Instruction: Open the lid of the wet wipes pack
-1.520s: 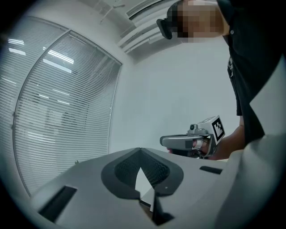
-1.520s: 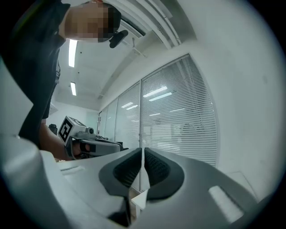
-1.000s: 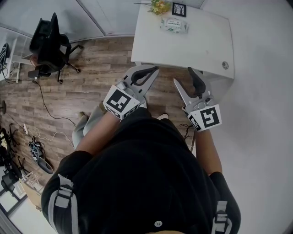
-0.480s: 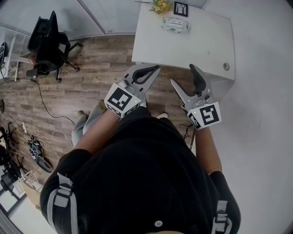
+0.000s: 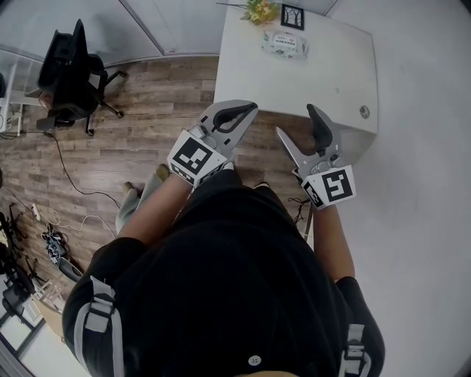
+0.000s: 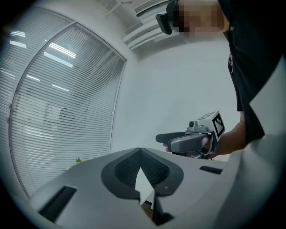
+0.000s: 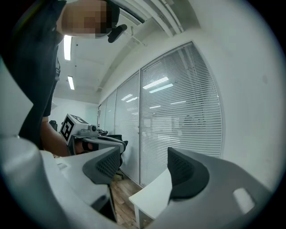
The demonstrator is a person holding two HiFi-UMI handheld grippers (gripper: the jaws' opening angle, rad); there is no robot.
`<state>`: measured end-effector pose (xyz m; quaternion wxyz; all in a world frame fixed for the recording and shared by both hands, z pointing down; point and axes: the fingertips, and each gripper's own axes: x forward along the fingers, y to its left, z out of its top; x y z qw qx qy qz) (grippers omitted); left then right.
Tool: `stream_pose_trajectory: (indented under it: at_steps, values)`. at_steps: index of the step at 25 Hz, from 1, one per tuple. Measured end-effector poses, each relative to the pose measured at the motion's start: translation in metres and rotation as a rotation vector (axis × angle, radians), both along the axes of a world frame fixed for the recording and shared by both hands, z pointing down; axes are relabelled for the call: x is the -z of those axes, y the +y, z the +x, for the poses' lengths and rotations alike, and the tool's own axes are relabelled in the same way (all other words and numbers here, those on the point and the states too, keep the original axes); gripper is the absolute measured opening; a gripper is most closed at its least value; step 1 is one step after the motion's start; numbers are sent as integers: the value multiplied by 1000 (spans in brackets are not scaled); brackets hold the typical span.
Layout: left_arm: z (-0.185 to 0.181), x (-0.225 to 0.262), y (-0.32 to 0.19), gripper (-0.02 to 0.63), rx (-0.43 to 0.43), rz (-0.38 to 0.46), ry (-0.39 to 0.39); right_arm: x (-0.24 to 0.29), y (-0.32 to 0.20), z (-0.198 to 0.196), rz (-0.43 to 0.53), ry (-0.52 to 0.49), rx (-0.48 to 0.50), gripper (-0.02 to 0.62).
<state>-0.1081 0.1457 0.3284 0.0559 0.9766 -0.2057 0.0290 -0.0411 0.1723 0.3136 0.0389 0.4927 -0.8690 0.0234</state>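
Note:
The wet wipes pack (image 5: 284,43), white with green print, lies near the far edge of the white table (image 5: 309,77), lid side up. Both grippers hover in front of the table's near edge, well short of the pack. My left gripper (image 5: 251,111) is shut, its pads meeting at the tips with nothing between them (image 6: 140,153). My right gripper (image 5: 296,121) stands open and empty, with the table corner (image 7: 152,197) showing between its jaws (image 7: 145,166). Neither gripper view shows the pack.
A small bunch of flowers (image 5: 257,10) and a framed picture (image 5: 292,15) stand behind the pack. A round cable hole (image 5: 363,111) is at the table's right front. An office chair (image 5: 73,70) stands on the wooden floor to the left. A wall runs along the right.
Both grippers have edged forward toward the table's near edge. The right gripper's jaws have spread wider; the left gripper stays shut.

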Motion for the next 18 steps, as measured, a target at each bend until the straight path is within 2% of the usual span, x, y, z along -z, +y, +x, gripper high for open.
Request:
stream_pose_trajectory:
  at_steps: [10, 18]
  values:
    - [-8, -11, -41, 0, -30, -30, -3, -11, -31, -4, -31, -17, -60, 344]
    - [13, -20, -74, 0, -15, -39, -23, -19, -70, 26, -29, -54, -64, 342]
